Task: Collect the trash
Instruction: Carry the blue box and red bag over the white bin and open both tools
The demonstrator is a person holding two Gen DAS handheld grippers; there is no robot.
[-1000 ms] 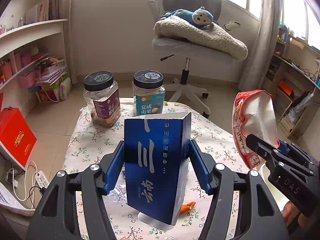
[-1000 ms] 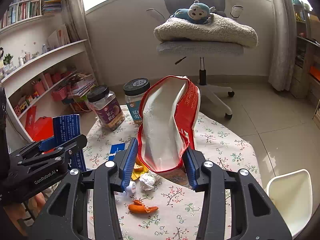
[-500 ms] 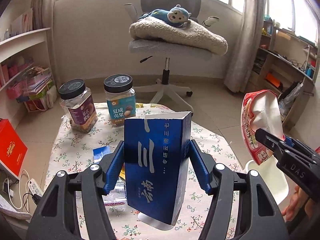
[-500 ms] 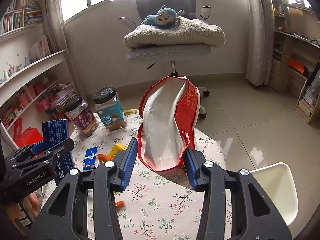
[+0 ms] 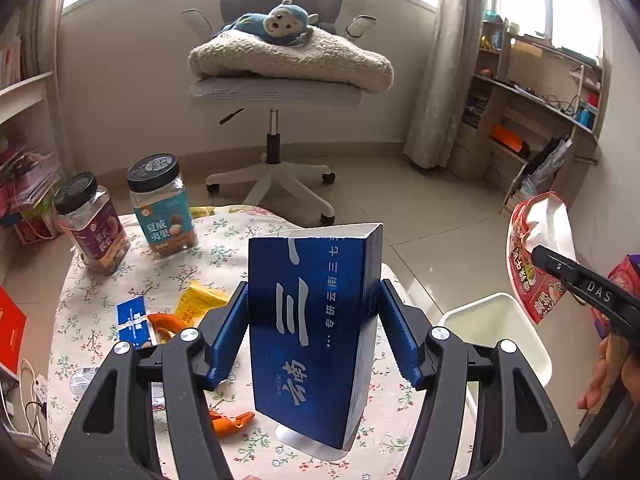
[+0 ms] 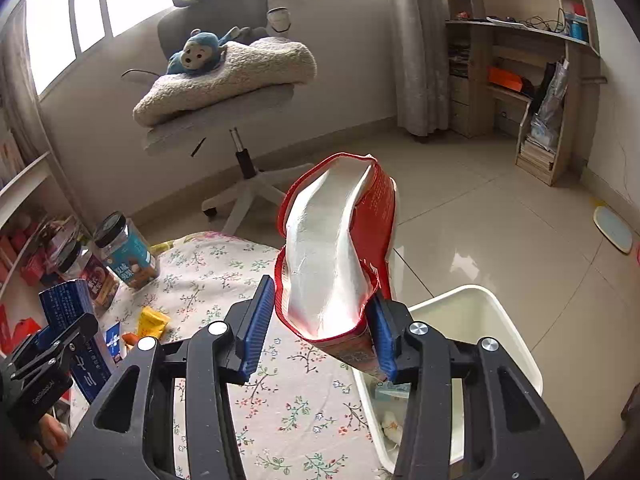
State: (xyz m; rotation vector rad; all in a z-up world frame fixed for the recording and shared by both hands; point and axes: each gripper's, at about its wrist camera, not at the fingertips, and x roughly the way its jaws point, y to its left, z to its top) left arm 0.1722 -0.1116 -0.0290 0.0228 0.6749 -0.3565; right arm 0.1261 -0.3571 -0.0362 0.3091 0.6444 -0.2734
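Observation:
My left gripper [image 5: 313, 308] is shut on an upright blue carton [image 5: 304, 360], held above the flowered table [image 5: 192, 264]. An empty red snack bag [image 6: 332, 248] with a silver inside is clamped in my right gripper [image 6: 320, 300]; it hangs tilted over the table's right edge and the near rim of the white bin [image 6: 516, 344]. The left wrist view shows that bag [image 5: 532, 280] at far right, above the bin [image 5: 496, 320]. The carton [image 6: 68, 300] shows at the far left of the right wrist view. A yellow wrapper [image 5: 200, 300], orange peel [image 5: 230, 420] and a blue card [image 5: 134, 320] lie on the cloth.
Two black-lidded snack jars [image 5: 160, 204] [image 5: 90, 228] stand at the table's far left. Beyond the table is an office chair [image 5: 276, 80] carrying a blanket and a blue plush monkey. Shelves line the left and right walls. A few scraps lie in the bin's bottom [image 6: 390, 420].
Both grippers have swung to the right with their loads. The white bin has come into fuller view, and the red bag has tilted and now hangs by its rim.

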